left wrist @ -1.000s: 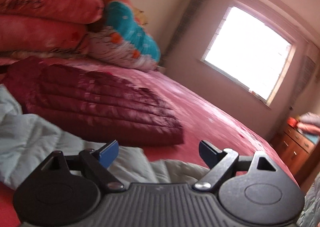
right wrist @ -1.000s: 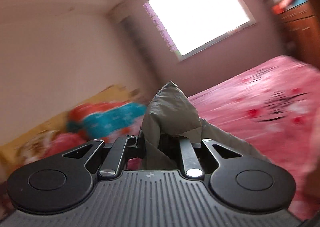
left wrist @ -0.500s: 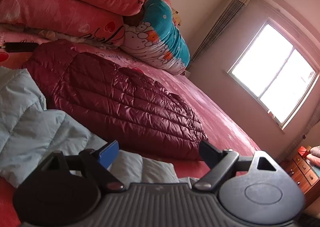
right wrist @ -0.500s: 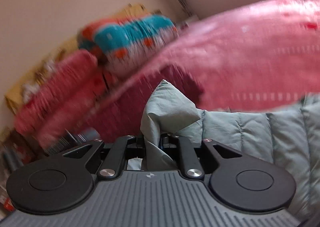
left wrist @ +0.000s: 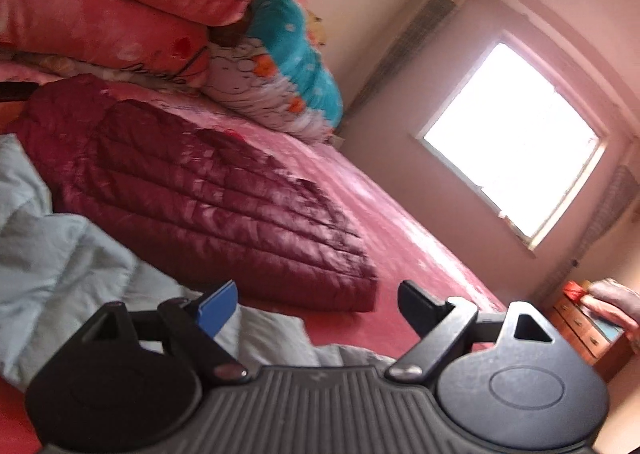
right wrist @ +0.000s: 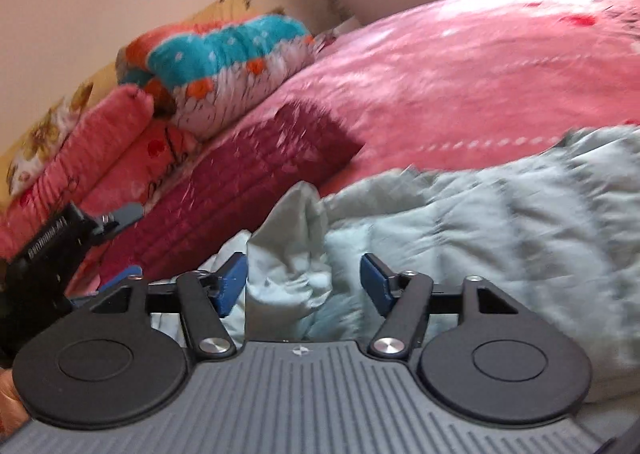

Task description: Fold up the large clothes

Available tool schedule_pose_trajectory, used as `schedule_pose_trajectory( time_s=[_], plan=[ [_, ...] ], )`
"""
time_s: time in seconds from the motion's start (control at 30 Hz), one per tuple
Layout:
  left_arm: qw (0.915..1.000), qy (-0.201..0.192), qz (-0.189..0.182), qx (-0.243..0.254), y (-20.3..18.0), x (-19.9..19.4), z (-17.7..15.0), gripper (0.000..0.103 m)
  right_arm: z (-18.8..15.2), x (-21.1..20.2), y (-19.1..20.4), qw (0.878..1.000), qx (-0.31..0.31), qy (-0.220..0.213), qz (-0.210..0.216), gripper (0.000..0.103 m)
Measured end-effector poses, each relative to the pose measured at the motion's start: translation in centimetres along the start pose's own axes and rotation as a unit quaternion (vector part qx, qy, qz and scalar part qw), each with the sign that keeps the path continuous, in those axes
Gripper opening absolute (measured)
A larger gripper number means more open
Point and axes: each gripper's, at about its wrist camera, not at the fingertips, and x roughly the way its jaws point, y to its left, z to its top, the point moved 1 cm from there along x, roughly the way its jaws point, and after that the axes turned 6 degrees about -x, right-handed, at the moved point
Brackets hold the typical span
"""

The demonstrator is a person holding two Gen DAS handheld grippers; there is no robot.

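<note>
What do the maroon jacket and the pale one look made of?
Maroon jacket: seemingly glossy nylon-type shell over padding, with shiny highlights and stitched quilted rows. Pale blue-grey jacket: matte, soft quilted fabric with puffy panels and crumpled folds; the fibre cannot be told.

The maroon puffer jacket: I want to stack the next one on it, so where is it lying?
In the left wrist view the maroon puffer jacket lies flat on the pink bedspread, just below the stacked quilts and beside the pale blue-grey jacket.
</note>
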Motion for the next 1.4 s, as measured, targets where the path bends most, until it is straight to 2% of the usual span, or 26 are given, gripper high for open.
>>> schedule_pose_trajectory(
  time_s=[0.1,0.17,0.23,0.33,0.43,0.5,0.6,0.7,0.8,0.87,1.03,1.13,1.2,1.27,1.4],
  plan=[
    [0.9986,-0.003,-0.05,0.02,-1.3,-0.6,-0.4,0.088,0.0,-3.6,-1.8,0.998,-0.015,-0.032,-0.051,0.092],
    [0.9935,0.003,-0.107,0.036,-2.5,-1.1,-0.9,0.088,-0.1,-5.1,-3.7,0.995,-0.01,-0.043,-0.095,0.092],
    [0.9834,0.032,-0.166,0.067,-4.1,-1.3,-1.9,0.089,-0.4,-6.3,-6.1,0.991,0.01,-0.05,-0.127,0.092],
    [0.9715,0.083,-0.197,0.103,-5.8,-0.7,-3.9,0.089,-1.0,-7.0,-9.0,0.986,0.033,-0.049,-0.159,0.092],
    [0.9682,0.136,-0.179,0.109,-6.0,0.8,-5.3,0.089,-2.1,-6.3,-11.2,0.983,0.052,-0.028,-0.173,0.084],
    [0.969,0.146,-0.152,0.128,-6.1,1.4,-6.1,0.089,-3.0,-6.1,-12.2,0.977,0.043,-0.019,-0.207,0.083],
    [0.9658,0.167,-0.128,0.152,-6.3,2.3,-7.2,0.089,-3.8,-6.6,-13.8,0.968,0.054,-0.024,-0.243,0.083],
    [0.9625,0.183,-0.11,0.167,-6.4,2.8,-8.1,0.089,-4.0,-6.9,-14.2,0.969,0.064,-0.032,-0.235,0.086],
    [0.9592,0.194,-0.098,0.181,-6.0,3.2,-8.6,0.089,-4.6,-6.8,-13.7,0.97,0.045,-0.029,-0.236,0.093],
    [0.9564,0.203,-0.088,0.191,-6.1,3.5,-9.2,0.089,-4.5,-6.9,-13.0,0.969,0.027,-0.023,-0.243,0.093],
    [0.9519,0.209,-0.069,0.213,-6.3,3.6,-10.2,0.089,-3.8,-6.8,-11.2,0.961,-0.019,-0.051,-0.27,0.1],
    [0.9512,0.218,-0.042,0.215,-5.8,4.4,-10.6,0.089,-3.8,-5.3,-11.0,0.957,-0.053,-0.024,-0.285,0.1],
    [0.9521,0.221,-0.023,0.21,-5.4,4.6,-10.7,0.089,-4.1,-4.4,-11.6,0.957,-0.051,-0.013,-0.286,0.101],
    [0.952,0.226,-0.018,0.205,-5.2,4.8,-10.8,0.089,-4.3,-4.0,-12.3,0.958,-0.041,-0.008,-0.282,0.102],
    [0.9509,0.232,-0.01,0.205,-4.9,5.3,-11.3,0.089,-4.8,-3.1,-12.3,0.954,-0.055,-0.001,-0.294,0.102]
  ],
)
